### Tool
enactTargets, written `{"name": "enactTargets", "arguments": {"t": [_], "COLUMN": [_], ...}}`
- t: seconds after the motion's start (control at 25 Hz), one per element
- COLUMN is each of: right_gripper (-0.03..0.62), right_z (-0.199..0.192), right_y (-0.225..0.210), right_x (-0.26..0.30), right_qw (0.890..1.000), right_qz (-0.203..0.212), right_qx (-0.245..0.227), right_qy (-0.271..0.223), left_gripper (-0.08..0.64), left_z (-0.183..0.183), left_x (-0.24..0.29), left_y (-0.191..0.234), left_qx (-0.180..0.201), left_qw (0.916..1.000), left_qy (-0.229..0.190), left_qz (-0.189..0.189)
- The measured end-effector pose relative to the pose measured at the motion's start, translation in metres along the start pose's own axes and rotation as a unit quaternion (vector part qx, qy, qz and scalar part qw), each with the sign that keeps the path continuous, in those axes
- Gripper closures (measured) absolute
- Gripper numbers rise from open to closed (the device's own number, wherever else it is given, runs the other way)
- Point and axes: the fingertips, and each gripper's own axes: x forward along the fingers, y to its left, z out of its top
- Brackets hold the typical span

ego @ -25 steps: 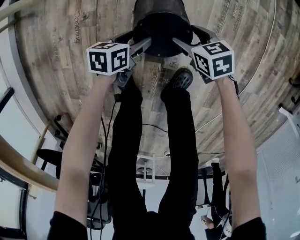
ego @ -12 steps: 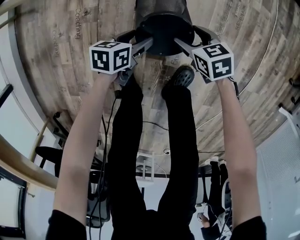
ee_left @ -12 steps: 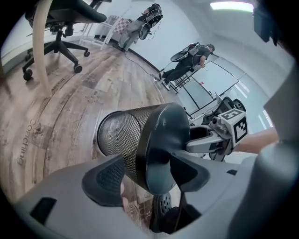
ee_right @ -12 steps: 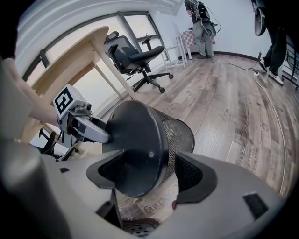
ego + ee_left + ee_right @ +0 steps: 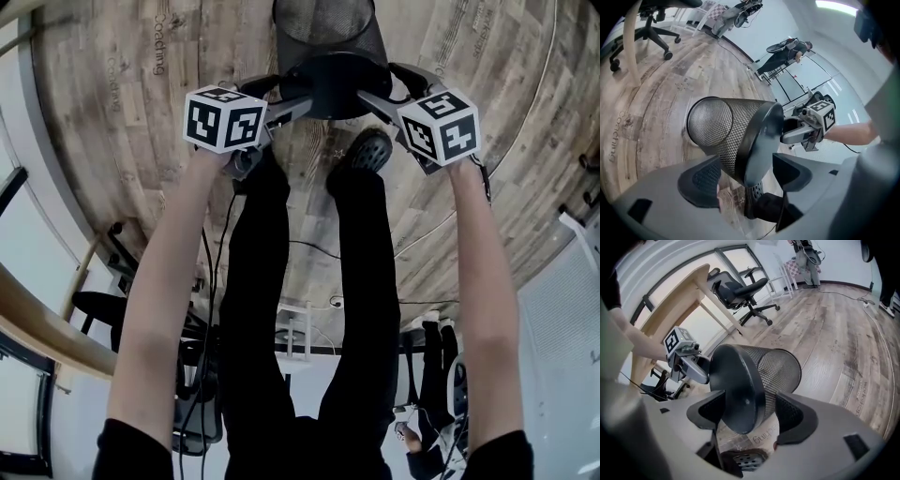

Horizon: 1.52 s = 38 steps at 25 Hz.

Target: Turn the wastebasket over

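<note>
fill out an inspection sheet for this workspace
surface: wood-plank floor, lettering printed on it
job's things: black mesh wastebasket tilted, solid base toward the person
clutter: nothing seen
grippers: left gripper and right gripper each clamp the base rim in their jaws; left jaws have just been opening
cables: thin cable across the floor
surroundings: office chair, wooden desk, another person far off

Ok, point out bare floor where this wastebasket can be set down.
Free: the wood floor beyond the wastebasket, out to the office chair and the desk. Also free on either side of it. Crowded: just under it, around the shoe and the person's legs.
</note>
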Motion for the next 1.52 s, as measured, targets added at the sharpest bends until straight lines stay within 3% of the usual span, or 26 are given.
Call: {"name": "enactTargets", "arguments": {"t": [0.32, 0.6, 0.76, 1.0, 1.24, 1.52], "right_gripper": [0.261, 0.279, 0.288, 0.288, 0.288, 0.288], "right_z": [-0.037, -0.065, -0.089, -0.094, -0.107, -0.127], "right_y": [0.005, 0.017, 0.023, 0.020, 0.014, 0.012], "right_x": [-0.001, 0.002, 0.020, 0.047, 0.073, 0.100], "right_qw": [1.000, 1.000, 0.998, 0.997, 0.997, 0.993], "right_qz": [-0.005, -0.009, -0.031, -0.049, -0.064, -0.075], "right_qx": [0.013, 0.000, -0.022, -0.037, -0.040, -0.058], "right_qy": [0.018, 0.026, 0.050, 0.038, 0.036, 0.068], "left_gripper": [0.258, 0.261, 0.265, 0.265, 0.265, 0.265], "left_z": [-0.023, -0.051, -0.073, -0.080, -0.088, -0.103], "left_x": [0.004, 0.009, 0.017, 0.026, 0.042, 0.056], "left_y": [0.000, -0.001, 0.010, 0.035, 0.058, 0.077], "left_qx": [0.006, 0.053, 0.085, 0.122, 0.177, 0.210], "left_qw": [0.9998, 0.9980, 0.9933, 0.9873, 0.9757, 0.9656], "left_qy": [0.011, 0.024, 0.054, 0.058, 0.066, 0.080], "left_qz": [0.016, 0.028, 0.056, 0.084, 0.112, 0.131]}}
